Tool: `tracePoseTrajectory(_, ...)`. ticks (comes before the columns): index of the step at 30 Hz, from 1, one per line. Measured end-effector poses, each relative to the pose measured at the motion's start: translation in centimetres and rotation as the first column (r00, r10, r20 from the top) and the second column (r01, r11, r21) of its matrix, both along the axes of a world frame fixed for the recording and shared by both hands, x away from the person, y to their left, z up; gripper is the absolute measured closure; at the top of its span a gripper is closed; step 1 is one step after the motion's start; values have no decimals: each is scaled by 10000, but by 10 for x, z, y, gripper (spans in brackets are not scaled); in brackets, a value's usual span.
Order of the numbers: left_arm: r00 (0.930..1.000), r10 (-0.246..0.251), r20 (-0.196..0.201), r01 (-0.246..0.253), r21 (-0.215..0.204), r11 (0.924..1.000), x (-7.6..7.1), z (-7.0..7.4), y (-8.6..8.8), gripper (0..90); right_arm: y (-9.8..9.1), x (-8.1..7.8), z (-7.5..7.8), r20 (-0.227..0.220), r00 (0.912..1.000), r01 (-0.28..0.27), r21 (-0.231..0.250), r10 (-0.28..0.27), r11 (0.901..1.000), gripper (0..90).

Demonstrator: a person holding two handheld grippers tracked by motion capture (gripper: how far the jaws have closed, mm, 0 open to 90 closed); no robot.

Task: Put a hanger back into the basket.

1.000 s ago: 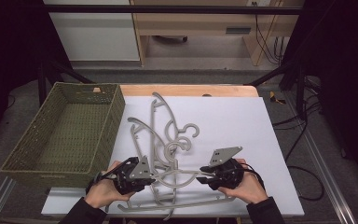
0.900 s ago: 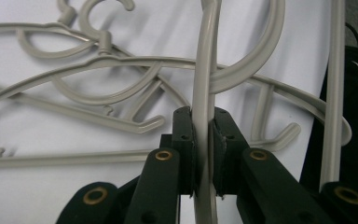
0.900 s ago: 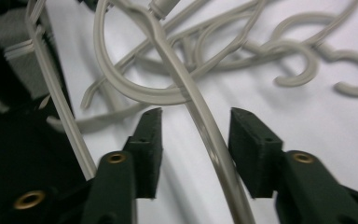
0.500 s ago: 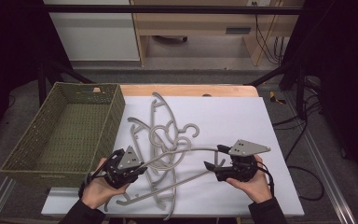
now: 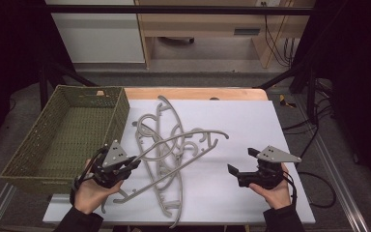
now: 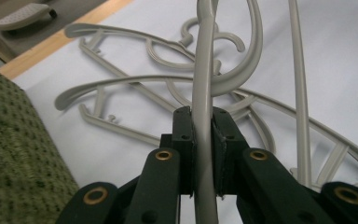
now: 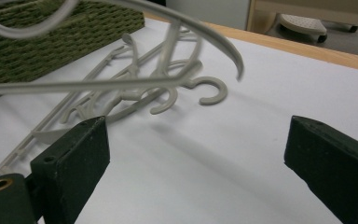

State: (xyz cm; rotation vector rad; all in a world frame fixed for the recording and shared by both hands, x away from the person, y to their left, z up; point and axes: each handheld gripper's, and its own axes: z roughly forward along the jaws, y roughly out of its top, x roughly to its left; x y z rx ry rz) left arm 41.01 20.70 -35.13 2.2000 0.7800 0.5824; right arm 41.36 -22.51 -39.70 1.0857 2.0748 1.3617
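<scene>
Hanger (image 6: 204, 93) clamped by left gripper (image 5: 125, 166), basket (image 5: 53, 135) beside.

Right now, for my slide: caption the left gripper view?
Left hand-held gripper shut on a grey hanger, above tangled hangers on the white table.

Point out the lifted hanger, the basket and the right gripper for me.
lifted hanger (image 5: 193, 137): high view, on its curved upper arm, raised over the pile.
basket (image 5: 26, 170): high view, on its near rim.
right gripper (image 5: 241, 162): high view, midway between its open fingers.
</scene>
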Motion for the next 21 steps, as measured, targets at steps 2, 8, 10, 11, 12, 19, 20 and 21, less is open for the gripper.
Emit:
tracePoseTrajectory(2,9998,141,137,-139,-149,9998,0,6,6,813,-3,1,-2,14,9999,114,19,-114,9999,62)
tracePoseTrajectory(8,9975,421,566,-392,-512,9979,1,21,20,814,-8,3,-5,-123,9991,405,29,-404,9992,57)
tracePoseTrajectory(10,9965,540,643,-506,-535,9973,3,28,25,814,-9,3,-6,-154,9991,400,14,-400,9992,57)
tracePoseTrajectory(11,9955,612,727,-566,-633,9964,4,31,27,814,-9,3,-6,-153,9988,464,39,-464,9989,57)
tracePoseTrajectory(12,9947,660,789,-613,-610,9963,6,34,29,814,-10,3,-6,-163,9987,474,44,-473,9989,57)
tracePoseTrajectory(19,9883,1008,1143,-932,-697,9932,17,61,46,814,-10,3,-6,-149,9988,476,75,-475,9988,58)
tracePoseTrajectory(20,9871,1065,1195,-988,-687,9927,19,64,49,815,-10,3,-6,-164,9989,448,59,-447,9990,58)
tracePoseTrajectory(21,9866,1098,1210,-1033,-594,9929,22,68,52,814,-10,3,-6,-172,9989,444,2,-444,9990,58)
